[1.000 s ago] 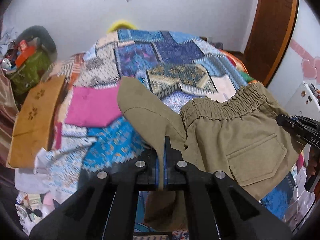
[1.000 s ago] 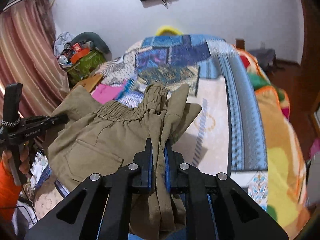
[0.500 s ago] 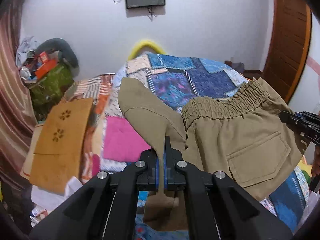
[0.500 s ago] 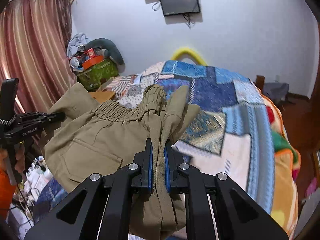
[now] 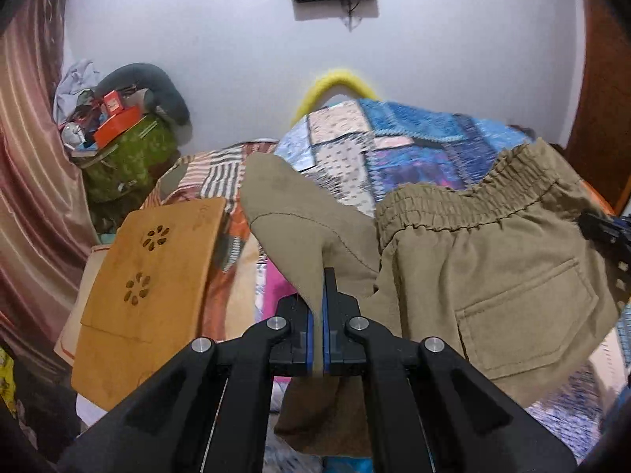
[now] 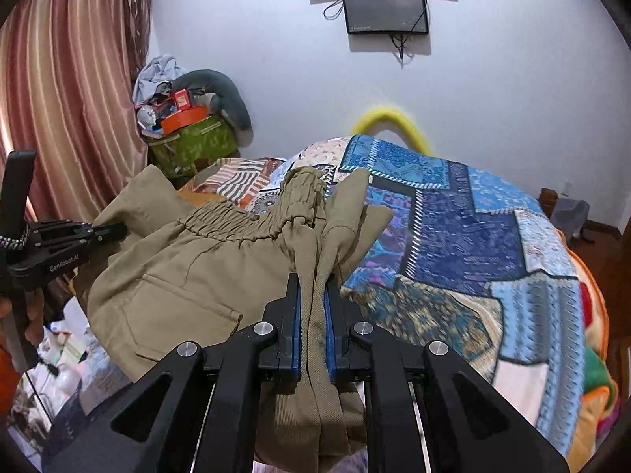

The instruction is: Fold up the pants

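The khaki pants [image 5: 493, 276] are held up in the air above the bed, stretched between the two grippers, with the elastic waistband uppermost and a back pocket facing the left wrist camera. The left gripper [image 5: 318, 307] is clamped tight on one flat corner of the fabric, which stands up beyond the jaws. The right gripper [image 6: 313, 315] is closed on a thick bunch of gathered cloth at the other end of the waistband, folds hanging below the jaws. In the right wrist view the left gripper is seen at the far left, gripped by a hand [image 6: 27, 315].

Beneath the pants a patchwork quilt [image 6: 473, 236] in blues, creams and oranges is spread over the bed. A tan board with flower-shaped cut-outs [image 5: 146, 291] lies at its left side. A green bag heaped with clutter [image 6: 193, 142] is set in the corner beside a pink striped curtain [image 6: 71, 98]. A dark screen [image 6: 384, 8] is mounted on the white wall, and a yellow curved thing [image 5: 335, 84] is seen behind the bed.
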### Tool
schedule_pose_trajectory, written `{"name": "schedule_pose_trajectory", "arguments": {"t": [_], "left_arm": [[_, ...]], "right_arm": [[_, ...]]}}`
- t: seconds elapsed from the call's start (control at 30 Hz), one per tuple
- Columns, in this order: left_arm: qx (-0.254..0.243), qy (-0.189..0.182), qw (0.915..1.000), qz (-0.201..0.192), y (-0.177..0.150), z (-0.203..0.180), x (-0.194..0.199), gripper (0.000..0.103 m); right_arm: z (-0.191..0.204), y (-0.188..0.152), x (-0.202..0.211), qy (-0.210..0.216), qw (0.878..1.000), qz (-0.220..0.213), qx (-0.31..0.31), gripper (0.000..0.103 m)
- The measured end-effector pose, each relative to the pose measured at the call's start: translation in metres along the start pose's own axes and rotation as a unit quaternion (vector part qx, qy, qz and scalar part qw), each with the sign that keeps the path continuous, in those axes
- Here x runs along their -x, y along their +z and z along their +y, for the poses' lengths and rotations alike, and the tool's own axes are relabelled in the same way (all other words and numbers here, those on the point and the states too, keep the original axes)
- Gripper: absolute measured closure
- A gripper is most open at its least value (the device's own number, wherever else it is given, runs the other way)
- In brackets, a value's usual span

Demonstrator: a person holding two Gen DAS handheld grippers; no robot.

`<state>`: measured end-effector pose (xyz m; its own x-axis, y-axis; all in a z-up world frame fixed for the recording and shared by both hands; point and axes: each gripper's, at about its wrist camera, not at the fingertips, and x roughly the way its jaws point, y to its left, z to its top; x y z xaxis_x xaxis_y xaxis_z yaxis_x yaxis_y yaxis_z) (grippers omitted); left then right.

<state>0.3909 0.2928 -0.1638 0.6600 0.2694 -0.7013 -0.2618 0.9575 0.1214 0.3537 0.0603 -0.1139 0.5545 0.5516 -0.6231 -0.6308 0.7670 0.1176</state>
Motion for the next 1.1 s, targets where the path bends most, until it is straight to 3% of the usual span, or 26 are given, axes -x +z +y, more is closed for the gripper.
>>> {"name": "schedule_pose_trajectory", "arguments": {"t": [0.2,0.33,0.47,0.53,0.63,0.7,0.8,0.83,0.97,1.1], "left_arm": [[0.008,0.022,0.9985,0.050,-0.014,0.014,-0.074,0.099],[0.023,0.019,0.9918,0.124,-0.048,0.027,-0.127,0.098],[0.052,0.010,0.9846,0.167,-0.078,0.040,-0.155,0.090],[0.059,0.010,0.9842,0.167,-0.084,0.044,-0.155,0.081],[0.068,0.005,0.9828,0.172,-0.086,0.048,-0.150,0.078],[0.065,0.004,0.9820,0.177,-0.087,0.051,-0.145,0.076],[0.045,0.033,0.9826,0.177,-0.090,0.053,-0.134,0.055],[0.040,0.040,0.9828,0.176,-0.093,0.053,-0.129,0.054],[0.048,0.028,0.9831,0.175,-0.096,0.058,-0.096,0.054],[0.049,0.016,0.9884,0.143,-0.084,0.054,-0.048,0.054]], "right_arm": [[0.014,-0.005,-0.051,-0.003,1.000,0.028,0.013,0.095],[0.022,-0.020,-0.080,0.008,0.997,0.069,0.026,0.095],[0.025,-0.047,-0.097,0.012,0.993,0.113,0.030,0.094],[0.020,-0.054,-0.097,0.015,0.992,0.128,0.017,0.093],[0.012,-0.058,-0.095,0.025,0.989,0.146,-0.001,0.086],[0.009,-0.061,-0.090,0.019,0.988,0.154,0.000,0.078],[0.009,-0.066,-0.083,0.005,0.987,0.160,0.002,0.060],[0.008,-0.066,-0.081,-0.002,0.987,0.163,0.001,0.053],[0.005,-0.066,-0.061,-0.010,0.986,0.167,-0.006,0.052],[0.013,-0.054,-0.032,-0.012,0.989,0.145,0.001,0.052]]}}
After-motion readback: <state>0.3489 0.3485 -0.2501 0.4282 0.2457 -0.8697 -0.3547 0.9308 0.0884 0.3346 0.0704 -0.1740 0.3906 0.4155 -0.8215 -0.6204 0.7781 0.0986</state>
